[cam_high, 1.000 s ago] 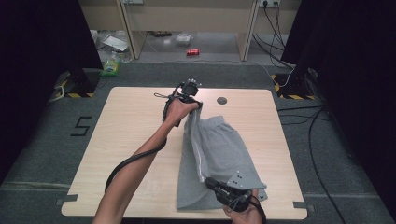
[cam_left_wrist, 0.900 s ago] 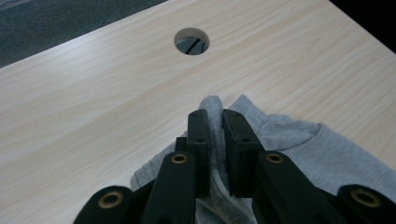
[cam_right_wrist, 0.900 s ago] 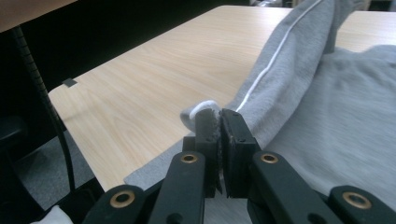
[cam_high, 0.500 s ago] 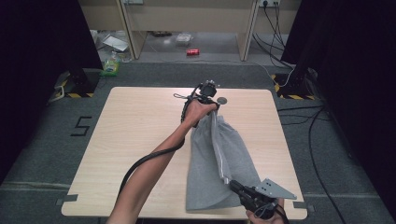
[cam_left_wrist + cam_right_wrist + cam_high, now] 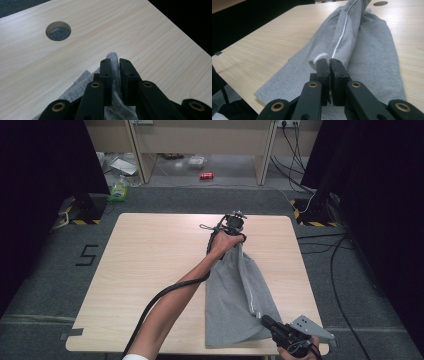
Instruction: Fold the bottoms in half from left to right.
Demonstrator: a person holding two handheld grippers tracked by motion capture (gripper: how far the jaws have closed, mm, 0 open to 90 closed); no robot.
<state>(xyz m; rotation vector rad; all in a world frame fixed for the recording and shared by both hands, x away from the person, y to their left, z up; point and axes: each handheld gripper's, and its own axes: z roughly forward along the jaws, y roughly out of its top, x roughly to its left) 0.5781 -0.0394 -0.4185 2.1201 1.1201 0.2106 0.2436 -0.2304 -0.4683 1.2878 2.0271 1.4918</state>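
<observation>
As both grippers pinch grey shorts, table bare leftward

A: Lighting's decent in the high view: the worktop is evenly lit from overhead, barely any shadows, but both sides go pitch black.

B: Yeah, and it's kinda soft overall. Both claw views get blurry up close, with a mild sheen on the wood.

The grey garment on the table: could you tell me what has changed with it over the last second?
Both claws, left and right, carried the grey garment rightward, stretching it into a longer strip. Both kept their grip; the table is as before.
</observation>
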